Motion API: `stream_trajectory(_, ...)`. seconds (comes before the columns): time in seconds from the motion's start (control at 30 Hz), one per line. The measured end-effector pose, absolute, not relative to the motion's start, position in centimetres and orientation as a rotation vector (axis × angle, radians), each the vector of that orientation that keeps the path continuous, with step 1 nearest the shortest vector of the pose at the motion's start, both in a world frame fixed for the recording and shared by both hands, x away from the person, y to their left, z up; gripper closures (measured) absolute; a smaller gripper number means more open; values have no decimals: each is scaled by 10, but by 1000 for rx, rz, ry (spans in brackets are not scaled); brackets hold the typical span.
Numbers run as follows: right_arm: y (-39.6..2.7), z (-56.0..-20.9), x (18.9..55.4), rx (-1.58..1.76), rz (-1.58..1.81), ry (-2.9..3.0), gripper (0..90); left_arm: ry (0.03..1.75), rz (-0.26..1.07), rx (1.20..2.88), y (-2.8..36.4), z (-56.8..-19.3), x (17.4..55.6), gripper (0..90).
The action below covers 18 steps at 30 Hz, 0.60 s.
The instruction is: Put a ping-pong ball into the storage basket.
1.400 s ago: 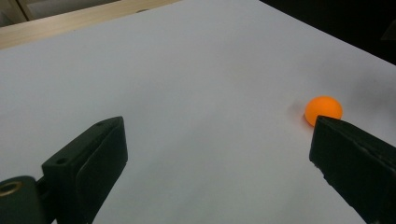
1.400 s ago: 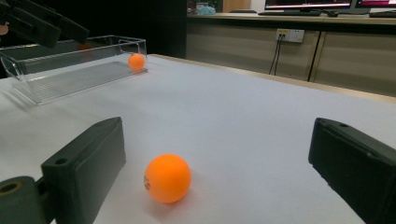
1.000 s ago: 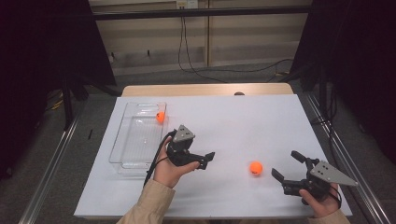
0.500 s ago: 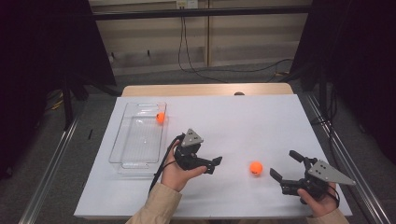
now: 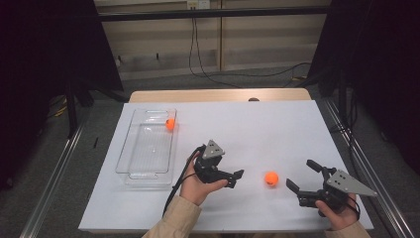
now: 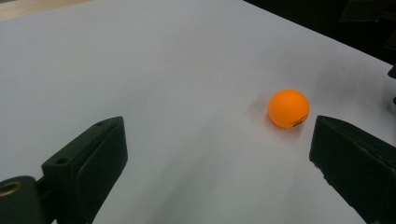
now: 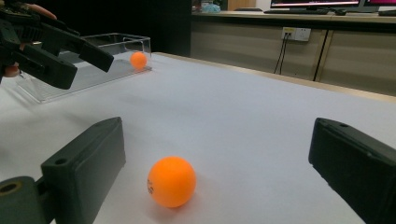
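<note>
An orange ball (image 5: 271,178) lies on the white table cover between my two grippers. My left gripper (image 5: 236,178) is open a short way left of the ball, jaws pointing at it; in the left gripper view the ball (image 6: 288,108) lies ahead near the right jaw, clear of both jaws of the left gripper (image 6: 218,140). My right gripper (image 5: 299,173) is open just right of the ball, which rests in front of its wide jaws (image 7: 217,140) as ball (image 7: 171,181). A second orange ball (image 5: 170,124) sits in the far corner of a clear tray (image 5: 143,148).
The clear tray stands at the table's left side, its long side running away from me. A wooden strip (image 5: 218,94) edges the far side of the table. The right gripper view shows the left gripper (image 7: 91,65) before the tray (image 7: 116,44).
My left gripper has travelled right, away from the tray and toward the loose ball, staying open. The right gripper has barely shifted. Neither ball has moved.
</note>
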State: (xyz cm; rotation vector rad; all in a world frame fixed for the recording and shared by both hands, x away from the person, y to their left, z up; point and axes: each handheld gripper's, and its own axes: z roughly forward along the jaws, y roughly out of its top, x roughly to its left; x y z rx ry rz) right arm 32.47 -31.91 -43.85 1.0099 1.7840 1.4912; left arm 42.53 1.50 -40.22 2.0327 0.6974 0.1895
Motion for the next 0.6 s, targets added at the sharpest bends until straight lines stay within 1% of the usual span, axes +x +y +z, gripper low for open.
stream_trajectory(0.6,-320,-438,324,1015,1489,1779,37,670,178,2035,-2,-410,423,44)
